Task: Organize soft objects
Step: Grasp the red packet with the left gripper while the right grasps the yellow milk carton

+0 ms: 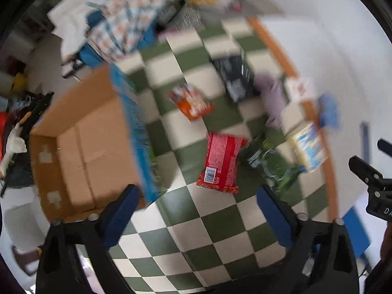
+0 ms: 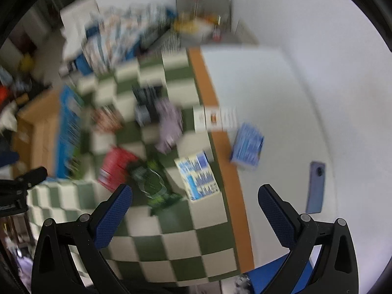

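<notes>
Soft packets lie on a green-and-white checkered cloth (image 1: 188, 223). A red packet (image 1: 221, 163) is nearest my left gripper (image 1: 196, 192), which is open and empty above the cloth. Beyond lie an orange snack bag (image 1: 191, 103), a green bag (image 1: 274, 164), a black packet (image 1: 235, 76), a lilac cloth (image 1: 273, 95) and a blue-and-yellow pack (image 1: 308, 147). My right gripper (image 2: 194, 192) is open and empty over the cloth (image 2: 186, 245), with the green bag (image 2: 154, 186), the red packet (image 2: 115, 166) and the blue-and-yellow pack (image 2: 198, 175) ahead.
An open cardboard box (image 1: 80, 142) with a blue flap stands left of the cloth. A white table (image 2: 281, 112) carries a blue pack (image 2: 247, 145), a phone (image 2: 316, 186) and a white card box (image 2: 215, 118). Clutter and a patterned blanket (image 1: 127, 24) lie beyond.
</notes>
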Available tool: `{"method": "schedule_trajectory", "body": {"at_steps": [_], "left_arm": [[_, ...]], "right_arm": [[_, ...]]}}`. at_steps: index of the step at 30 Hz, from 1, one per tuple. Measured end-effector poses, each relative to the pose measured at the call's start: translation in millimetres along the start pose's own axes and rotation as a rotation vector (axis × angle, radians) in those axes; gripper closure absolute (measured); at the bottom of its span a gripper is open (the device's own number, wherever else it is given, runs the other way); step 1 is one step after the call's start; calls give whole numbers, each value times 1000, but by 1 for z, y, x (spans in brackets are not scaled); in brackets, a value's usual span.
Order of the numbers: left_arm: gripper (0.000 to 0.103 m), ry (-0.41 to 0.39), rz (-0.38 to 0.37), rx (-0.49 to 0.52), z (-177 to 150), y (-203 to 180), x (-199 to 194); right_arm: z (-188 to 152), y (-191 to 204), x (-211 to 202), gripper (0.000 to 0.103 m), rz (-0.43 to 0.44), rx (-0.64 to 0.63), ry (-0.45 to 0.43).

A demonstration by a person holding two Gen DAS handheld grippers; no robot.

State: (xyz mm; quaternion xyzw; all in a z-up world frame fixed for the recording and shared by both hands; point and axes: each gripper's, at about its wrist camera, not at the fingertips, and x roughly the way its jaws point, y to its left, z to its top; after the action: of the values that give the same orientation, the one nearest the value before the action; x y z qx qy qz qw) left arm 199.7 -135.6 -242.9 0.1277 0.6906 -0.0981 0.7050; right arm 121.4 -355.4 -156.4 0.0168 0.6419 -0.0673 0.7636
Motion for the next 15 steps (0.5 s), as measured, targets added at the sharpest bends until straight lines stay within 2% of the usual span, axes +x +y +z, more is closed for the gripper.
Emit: {"method": "schedule_trajectory", "body": {"at_steps": [2, 6, 11, 13, 15], "left_arm": [[12, 90, 3, 27, 13, -11, 43], [13, 213, 25, 34, 25, -20, 105], [14, 299, 20, 48, 23, -26, 144], [20, 313, 7, 47, 21, -27, 152], [42, 331, -52, 25, 18, -26, 157]], "right_arm": [[5, -5, 57, 2, 6, -14, 96], [10, -10, 136, 7, 40, -10, 234], [7, -10, 182, 7, 79, -5, 309], [5, -9, 193, 7, 77, -7, 326], [4, -9, 206, 7, 80, -12, 337]]}}
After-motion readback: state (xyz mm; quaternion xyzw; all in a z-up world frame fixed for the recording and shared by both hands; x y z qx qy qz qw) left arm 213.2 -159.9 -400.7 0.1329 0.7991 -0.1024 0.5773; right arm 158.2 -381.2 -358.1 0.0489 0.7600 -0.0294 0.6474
